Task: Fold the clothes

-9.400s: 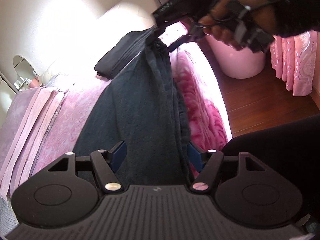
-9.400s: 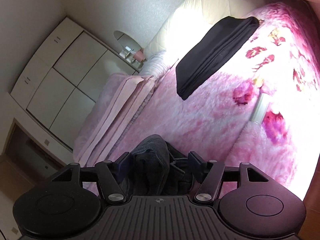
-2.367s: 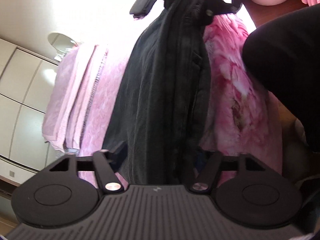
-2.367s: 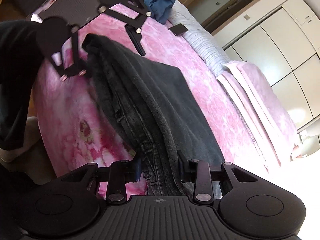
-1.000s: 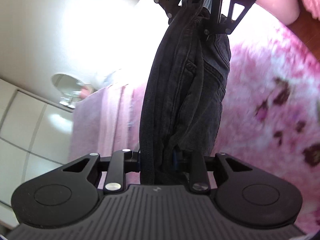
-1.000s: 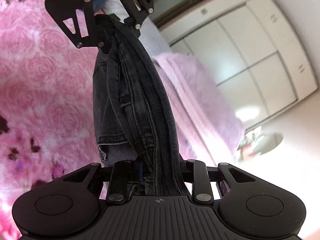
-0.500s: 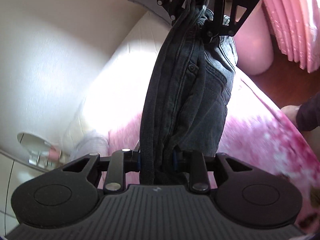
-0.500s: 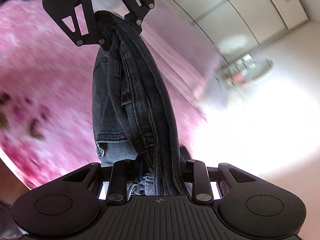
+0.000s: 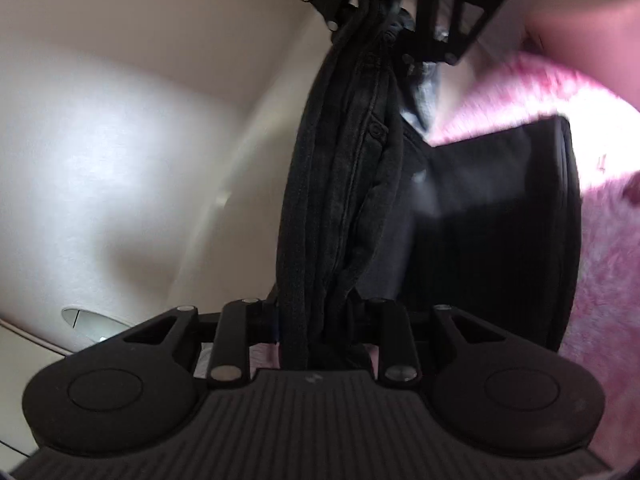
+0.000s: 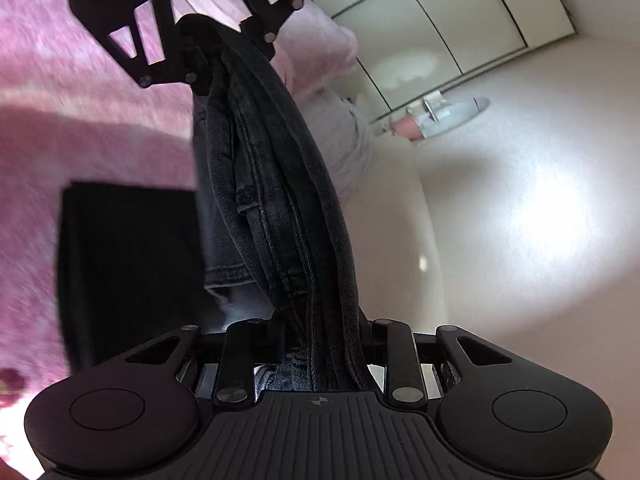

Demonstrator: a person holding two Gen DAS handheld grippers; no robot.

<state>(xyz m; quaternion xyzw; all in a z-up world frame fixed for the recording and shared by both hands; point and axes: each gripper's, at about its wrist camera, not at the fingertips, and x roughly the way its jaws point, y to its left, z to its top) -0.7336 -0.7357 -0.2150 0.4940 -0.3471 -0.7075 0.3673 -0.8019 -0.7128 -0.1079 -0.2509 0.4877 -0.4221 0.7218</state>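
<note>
Since half a second ago, your folded jeans [image 9: 340, 208] have swung over the folded black garment [image 9: 496, 216] on the pink bed [image 9: 600, 264]. Your left gripper [image 9: 316, 320] and right gripper [image 10: 320, 332] are each clamped shut on one end, holding the jeans stretched in the air between them. Lower both ends level and together, squaring the edges over that garment before you release.
</note>
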